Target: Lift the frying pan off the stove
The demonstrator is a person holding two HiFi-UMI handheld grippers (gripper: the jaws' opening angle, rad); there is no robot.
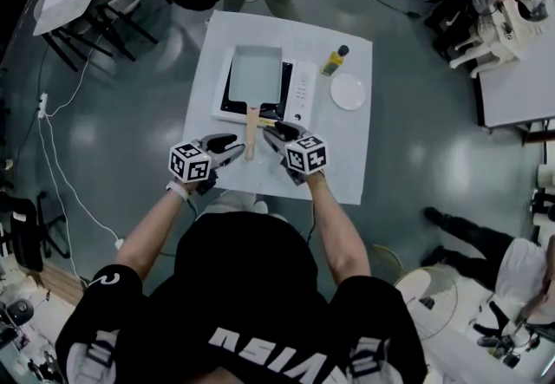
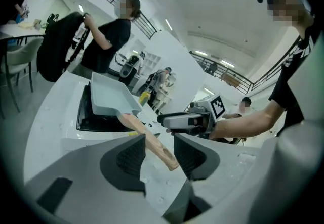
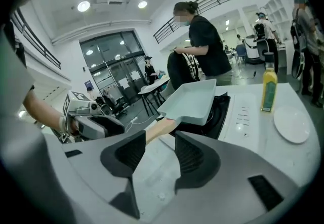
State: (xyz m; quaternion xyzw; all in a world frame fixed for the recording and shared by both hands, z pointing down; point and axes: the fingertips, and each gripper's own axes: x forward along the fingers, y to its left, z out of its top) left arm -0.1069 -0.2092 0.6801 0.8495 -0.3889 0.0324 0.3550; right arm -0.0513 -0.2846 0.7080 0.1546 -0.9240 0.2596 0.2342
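Our left gripper stood partly open and gripped nothing. The wooden handle showed in the gap between its pads, pressed by neither. Our right gripper was also partly open and empty, with the handle's end just beyond its tips.

We judged that both had been set either side of the handle, near the front edge of the table, because it pointed toward us and offered the one easy hold. The frying pan sat on the stove toward the table's far edge, not yet lifted.

Only the head view showed the whole layout: the grippers flanking the handle, and the bottle and plate by the right edge. Only the gripper views showed the pads and the pan's raised walls. The left gripper view also caught the right gripper opposite it.
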